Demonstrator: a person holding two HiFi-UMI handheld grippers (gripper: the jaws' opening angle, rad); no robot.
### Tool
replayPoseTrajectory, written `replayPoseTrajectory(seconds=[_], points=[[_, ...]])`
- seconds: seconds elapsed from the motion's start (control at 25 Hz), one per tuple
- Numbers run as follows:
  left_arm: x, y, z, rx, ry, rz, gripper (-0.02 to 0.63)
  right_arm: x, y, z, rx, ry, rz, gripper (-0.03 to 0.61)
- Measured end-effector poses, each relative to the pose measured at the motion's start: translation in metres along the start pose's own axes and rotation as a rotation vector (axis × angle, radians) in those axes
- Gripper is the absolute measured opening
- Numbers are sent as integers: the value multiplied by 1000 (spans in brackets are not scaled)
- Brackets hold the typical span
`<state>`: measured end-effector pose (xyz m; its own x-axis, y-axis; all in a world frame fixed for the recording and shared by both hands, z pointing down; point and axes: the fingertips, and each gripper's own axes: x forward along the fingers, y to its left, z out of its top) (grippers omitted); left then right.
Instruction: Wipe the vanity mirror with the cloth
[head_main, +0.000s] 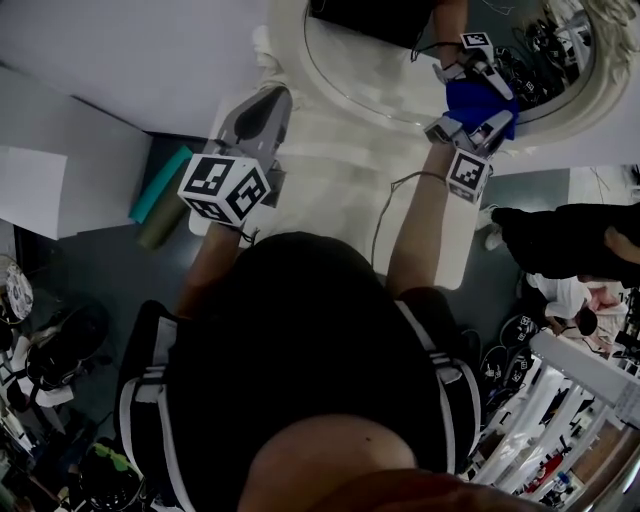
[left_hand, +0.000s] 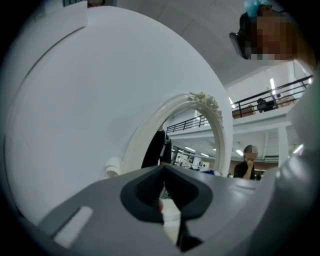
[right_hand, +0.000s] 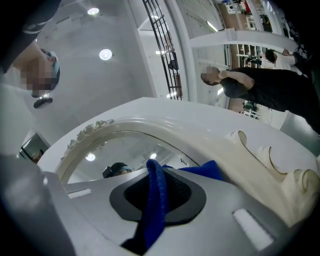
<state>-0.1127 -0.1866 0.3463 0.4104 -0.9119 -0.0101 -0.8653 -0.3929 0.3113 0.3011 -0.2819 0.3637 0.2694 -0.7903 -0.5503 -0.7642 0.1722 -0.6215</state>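
Your right gripper (right_hand: 157, 182) is clenched on the fuzzy blue cloth (right_hand: 152, 205), which bunches just ahead of the jaws against the glass of the oval vanity mirror with the ornate white frame (right_hand: 107, 147). Your left gripper (left_hand: 164, 172) hangs with its jaws closed on nothing, the mirror well ahead of it. I judge wiping is under way at the near rim, and most of the glass beyond the jaws is likely left.

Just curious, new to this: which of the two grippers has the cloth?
The right gripper: a blue cloth is pinched in its jaws, at the mirror. The left gripper has shut, empty jaws.
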Motion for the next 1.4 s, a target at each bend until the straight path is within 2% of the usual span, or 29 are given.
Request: replayPoseTrajectory(seconds=[0.2,0.4,0.72,1.16,1.4], points=[[3,-1,3,-1,0,-2,11,18,25,14,-24,-13,41,34],[2,-3,-1,-7,3,-9,11,45,62,37,-146,11,73,34],[0,-5,0,-15,-6,-19,11,88,140,67,-337,43,206,34],[-2,-6,-3,-20,1,-27,11,109,228,69,-646,89,407,34],[-2,-7,-1,-19,-2,-19,11,114,271,57,-868,125,519,34]])
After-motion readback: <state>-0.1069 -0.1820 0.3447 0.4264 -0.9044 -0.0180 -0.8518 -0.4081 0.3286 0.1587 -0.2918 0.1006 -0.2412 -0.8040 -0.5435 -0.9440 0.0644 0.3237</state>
